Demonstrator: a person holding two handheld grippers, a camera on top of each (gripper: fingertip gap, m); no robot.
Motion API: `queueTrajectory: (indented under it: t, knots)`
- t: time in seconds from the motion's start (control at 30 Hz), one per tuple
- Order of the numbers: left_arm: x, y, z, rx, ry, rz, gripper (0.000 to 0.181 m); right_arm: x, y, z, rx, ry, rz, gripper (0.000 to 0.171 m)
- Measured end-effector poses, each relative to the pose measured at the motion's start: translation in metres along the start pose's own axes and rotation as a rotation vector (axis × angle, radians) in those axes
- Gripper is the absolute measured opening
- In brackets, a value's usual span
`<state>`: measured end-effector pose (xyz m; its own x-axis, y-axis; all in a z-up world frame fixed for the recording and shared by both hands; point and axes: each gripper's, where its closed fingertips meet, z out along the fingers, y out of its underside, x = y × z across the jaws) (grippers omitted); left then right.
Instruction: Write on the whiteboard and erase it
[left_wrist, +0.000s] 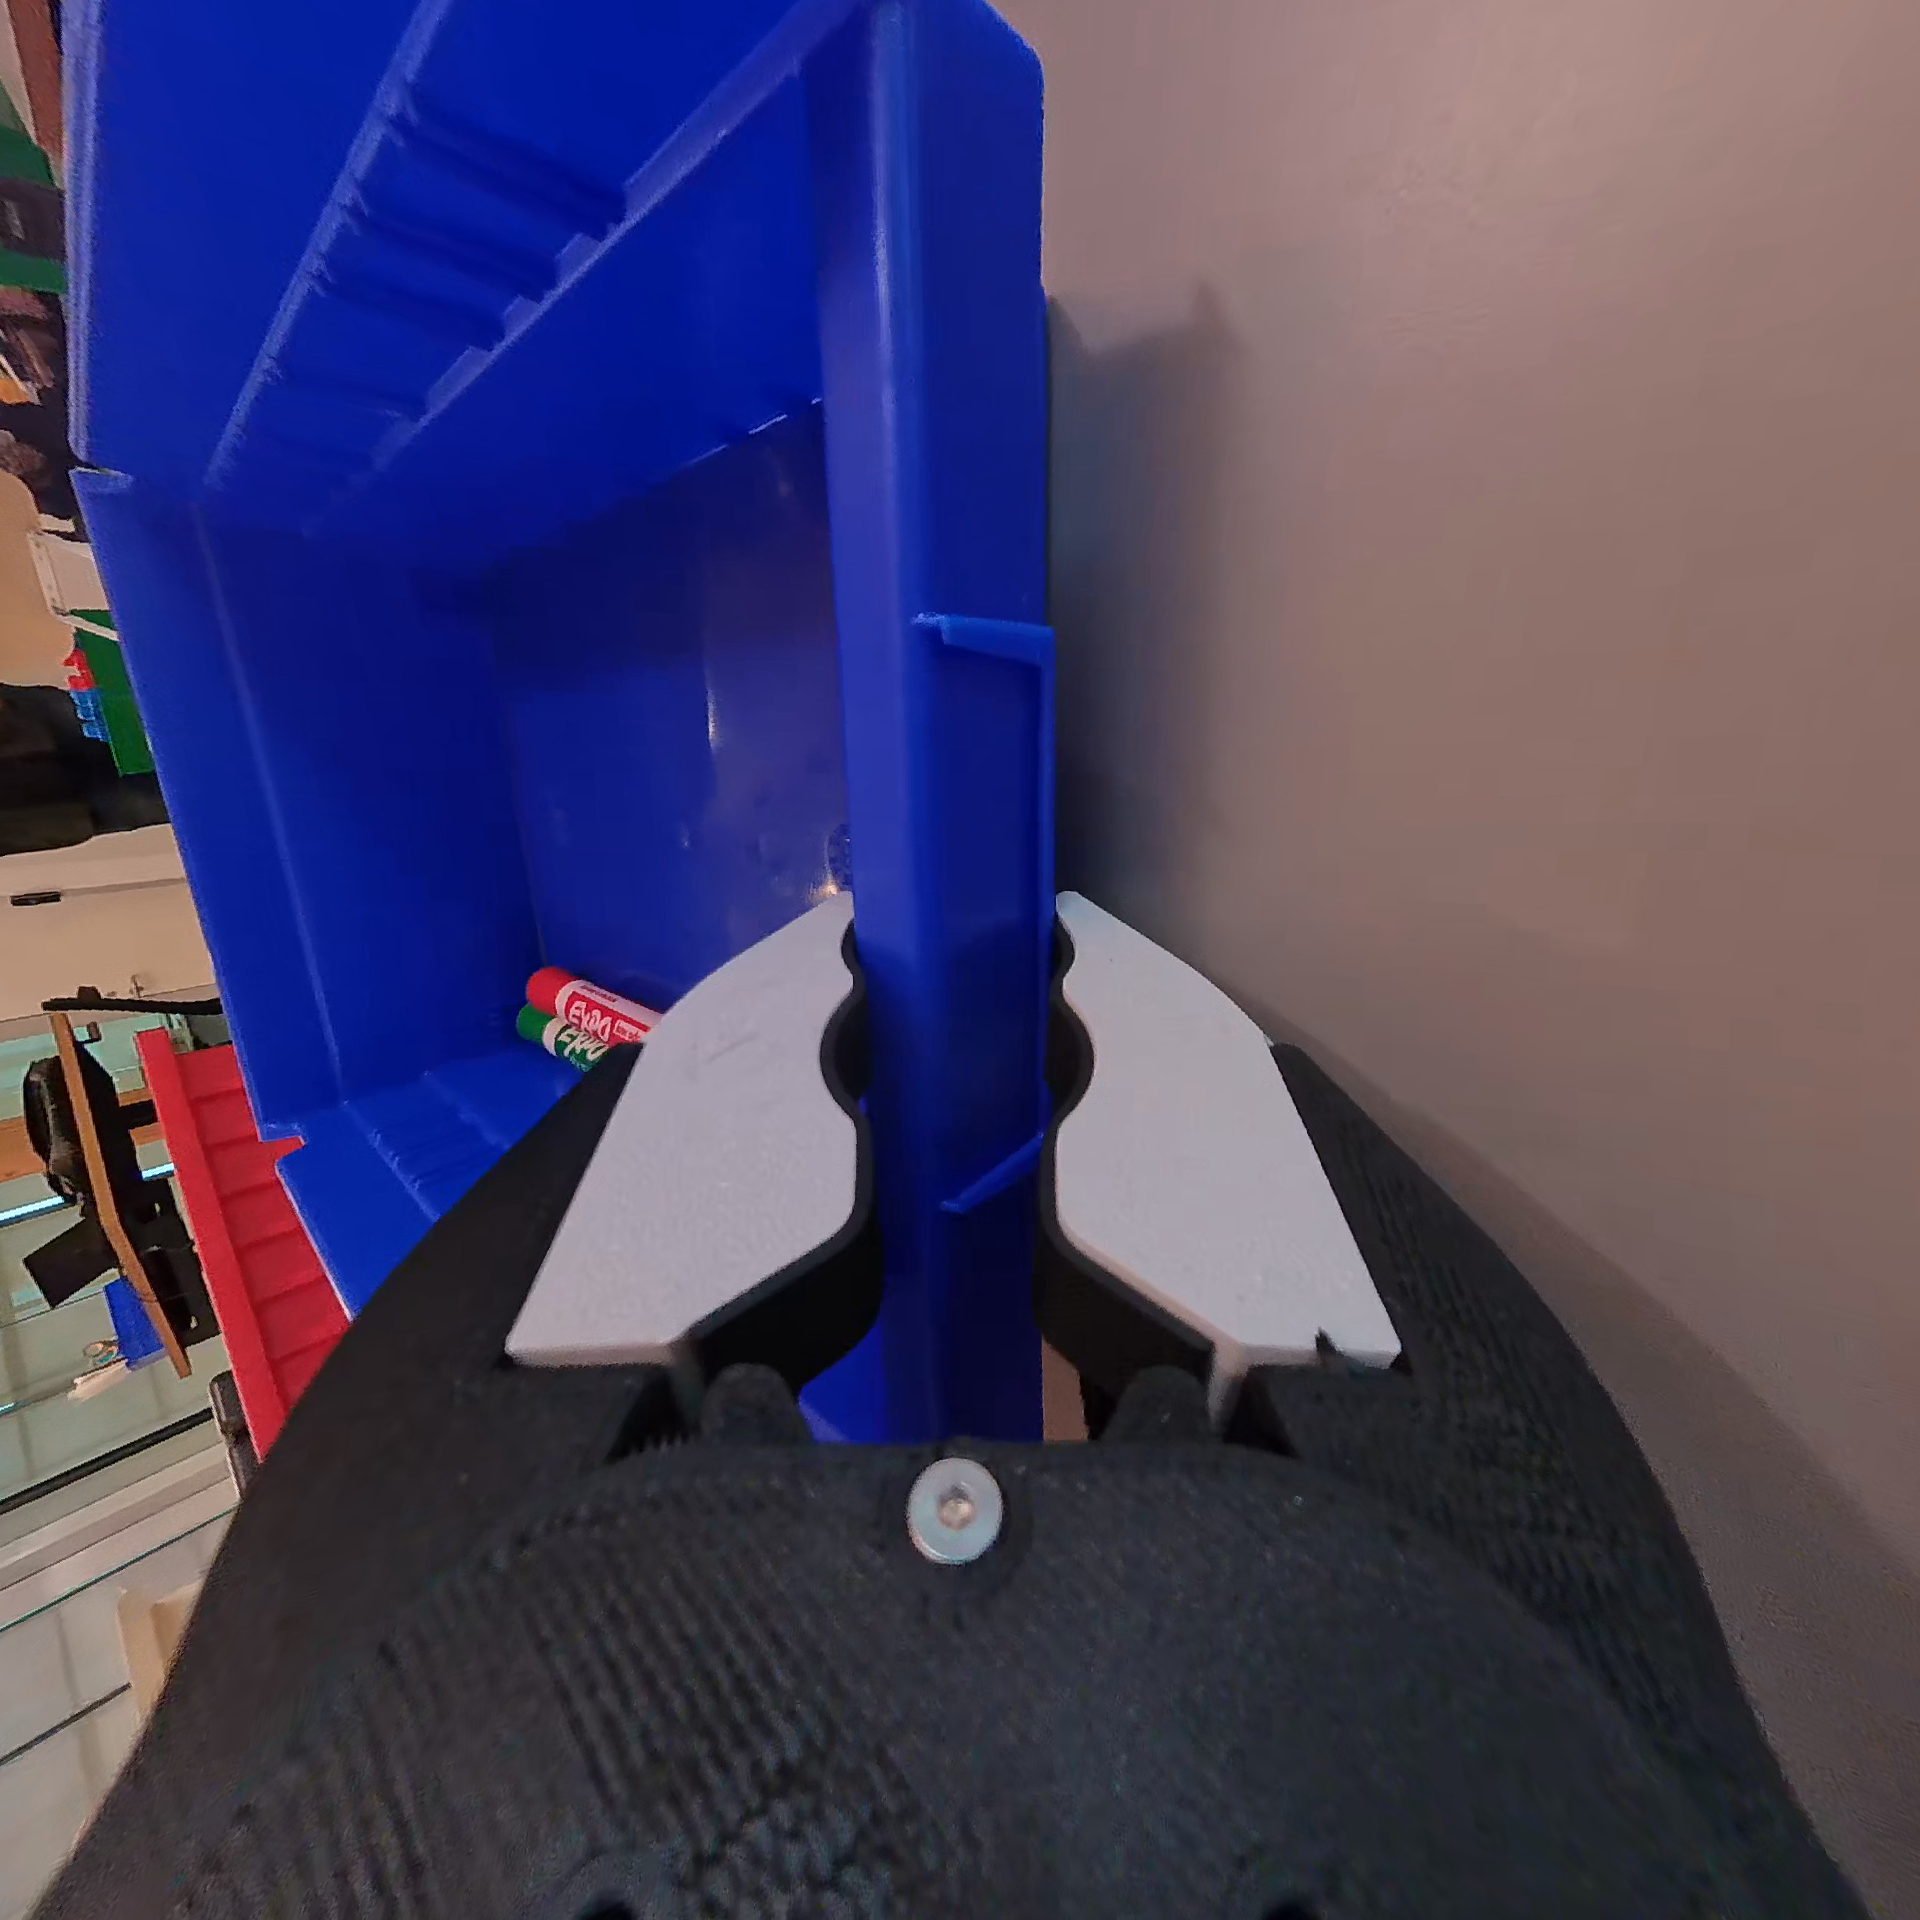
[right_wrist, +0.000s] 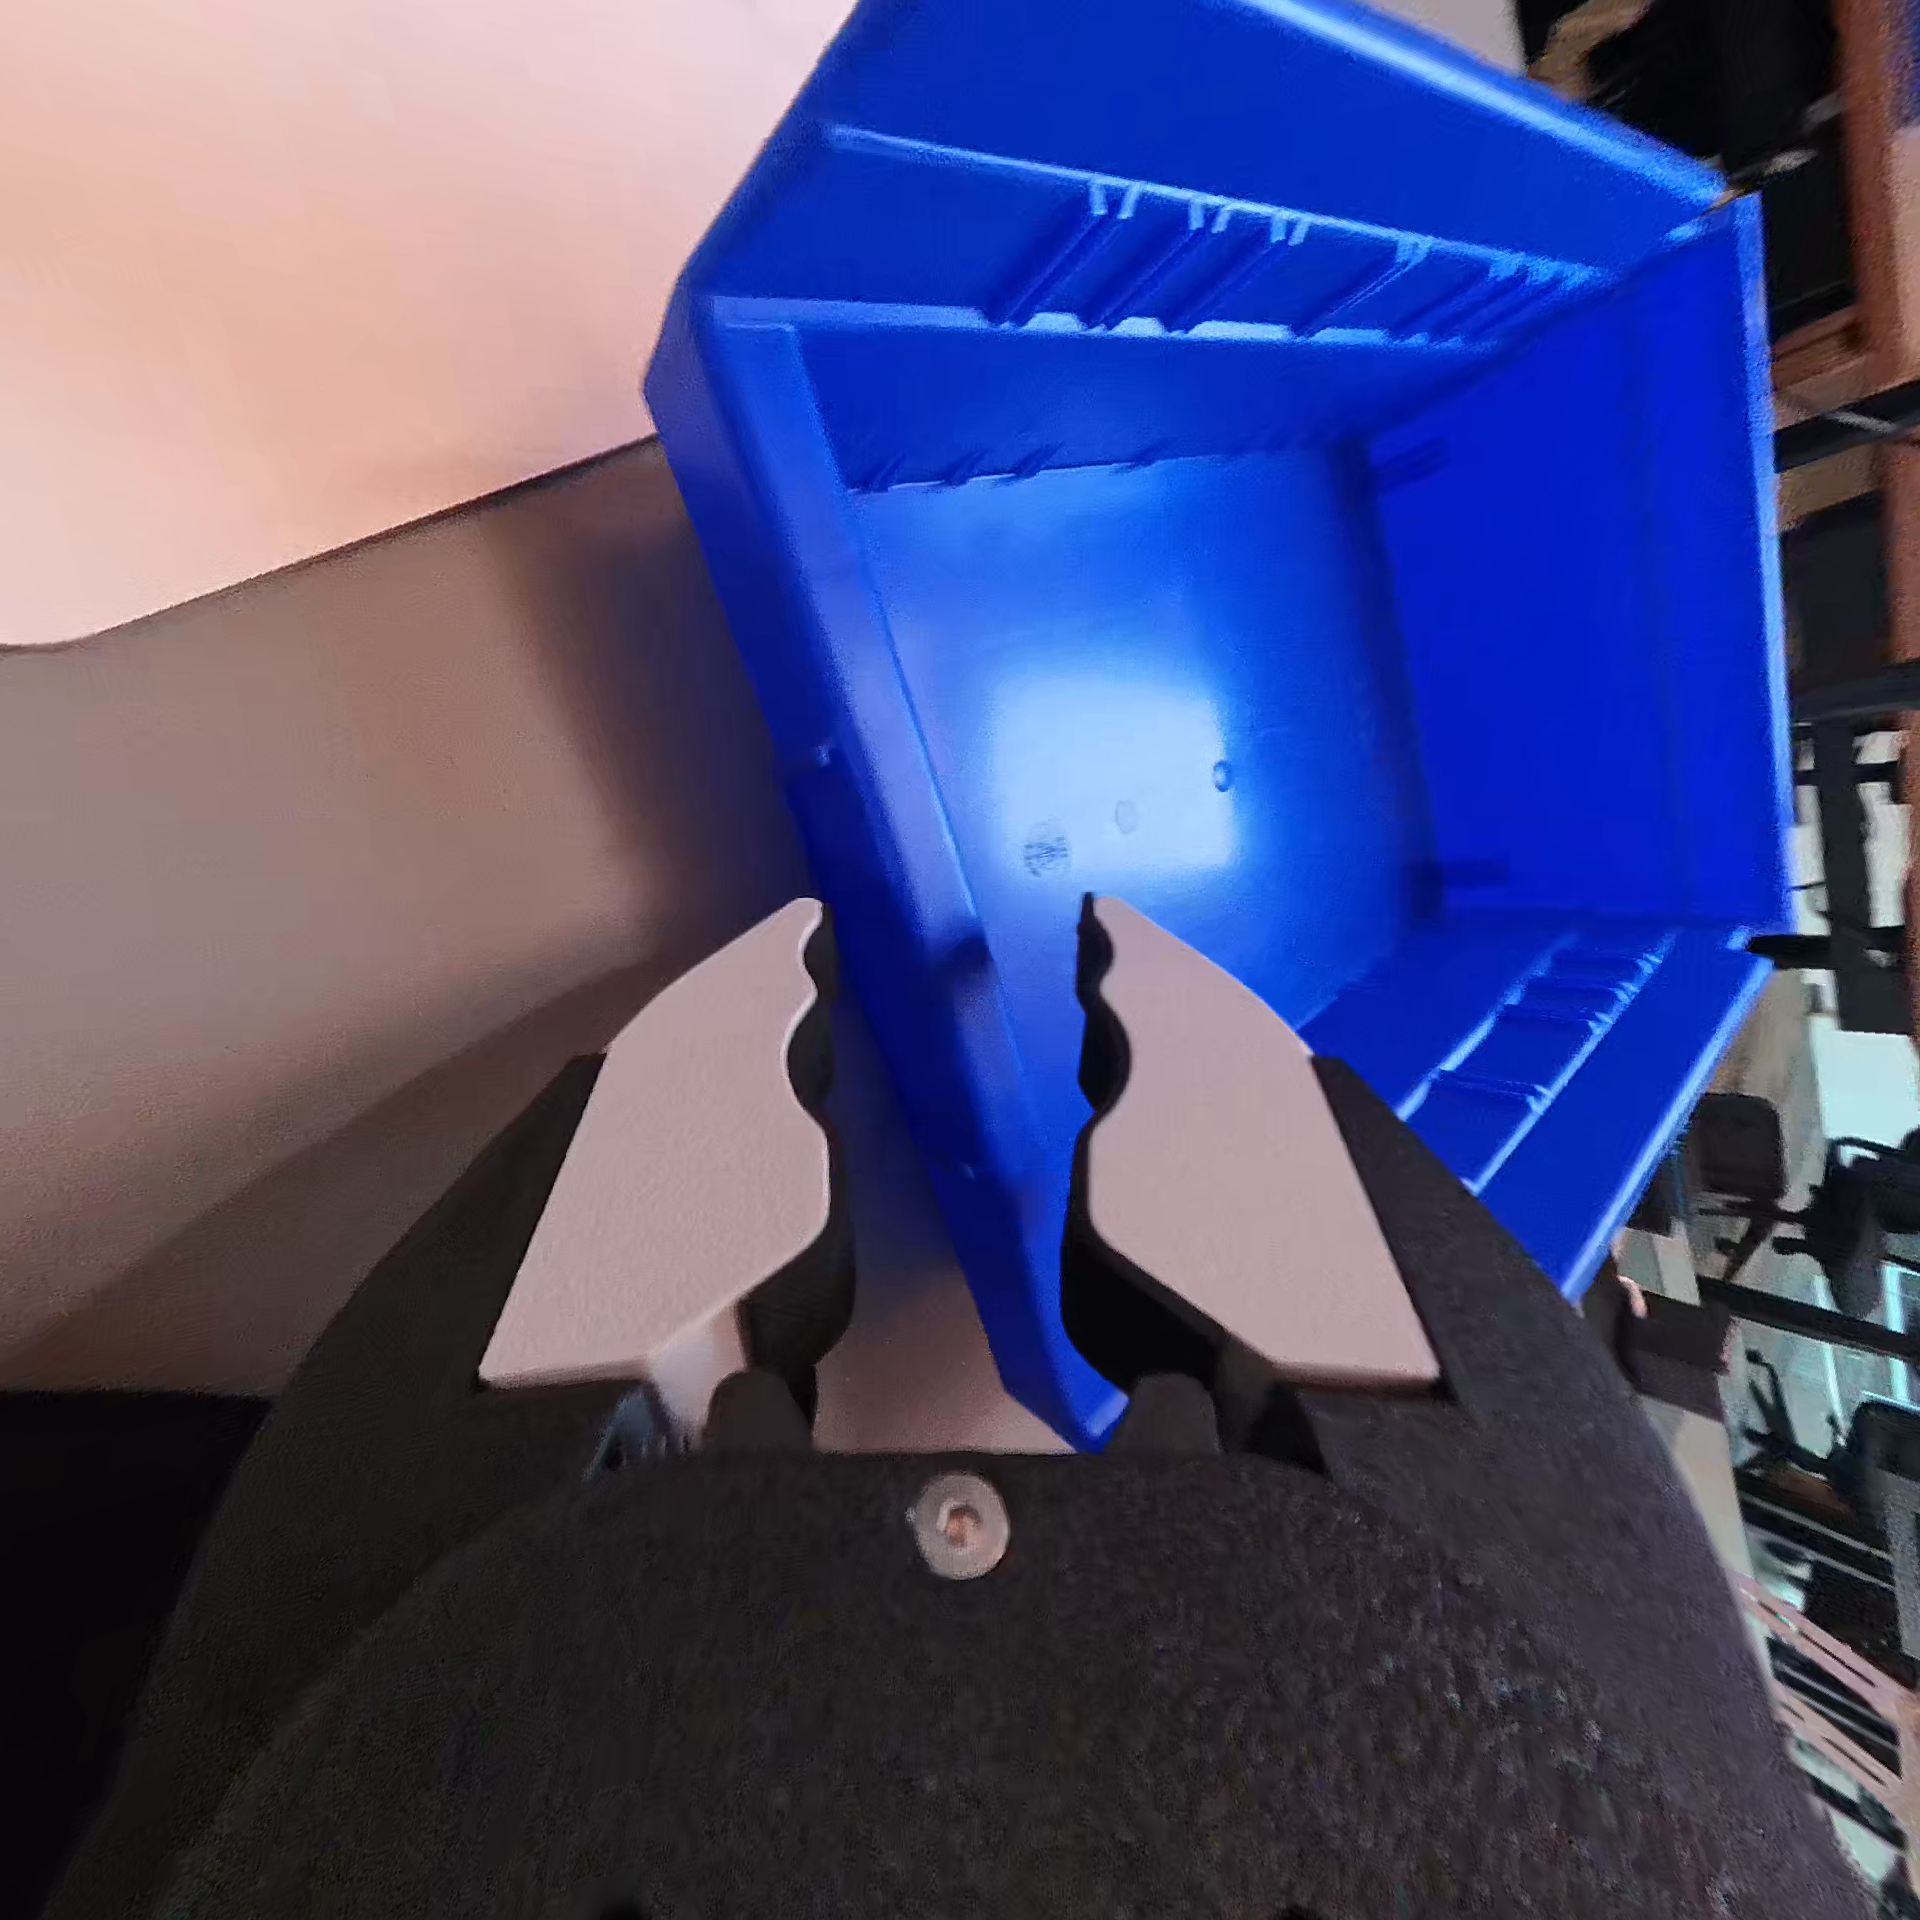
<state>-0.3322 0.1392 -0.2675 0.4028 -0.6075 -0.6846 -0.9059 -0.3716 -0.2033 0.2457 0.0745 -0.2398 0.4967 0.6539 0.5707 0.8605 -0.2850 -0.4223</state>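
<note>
Blue bin (left_wrist: 644, 623) wall fills both grippers; markers (left_wrist: 587, 1023) lie inside.

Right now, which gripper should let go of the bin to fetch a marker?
Probably the left gripper: its view shows the red marker and green marker close by inside the blue bin. The right view shows none.

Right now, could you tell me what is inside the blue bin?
In the left wrist view, the blue bin holds a red marker and a green marker; the left gripper covers their far ends.
</note>
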Motion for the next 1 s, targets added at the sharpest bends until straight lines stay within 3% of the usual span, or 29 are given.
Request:
queueTrajectory:
  t: [0.17, 0.2, 0.27, 0.4, 0.43, 0.5, 0.63, 1.0]
  knots:
    - [0.0, -0.001, 0.0, 0.005, 0.003, -0.005, 0.031, 0.005, -0.011, 0.017, -0.06, -0.011, -0.061, 0.029]
    - [0.001, -0.001, 0.0, 0.007, 0.004, -0.008, 0.031, 0.004, -0.013, 0.018, -0.077, -0.05, -0.058, 0.044]
    - [0.001, -0.001, 0.0, 0.012, 0.007, -0.009, 0.031, 0.002, -0.018, 0.015, -0.086, -0.143, -0.023, 0.056]
    - [0.001, -0.002, 0.0, 0.016, 0.013, -0.005, 0.031, 0.009, -0.004, 0.018, -0.186, -0.175, -0.078, 0.058]
    - [0.001, -0.003, 0.0, 0.019, 0.014, -0.007, 0.031, 0.008, 0.004, 0.024, -0.235, -0.181, -0.104, 0.054]
    - [0.001, -0.004, 0.0, 0.02, 0.01, -0.008, 0.031, 0.005, 0.011, 0.039, -0.25, -0.187, -0.117, 0.03]
    - [0.002, -0.007, 0.0, 0.017, 0.013, -0.003, 0.031, 0.021, -0.004, 0.053, -0.243, -0.066, 0.036, 0.031]
    - [0.005, -0.027, 0.003, 0.02, -0.001, -0.051, 0.031, 0.039, -0.02, 0.083, -0.251, 0.025, 0.082, 0.031]
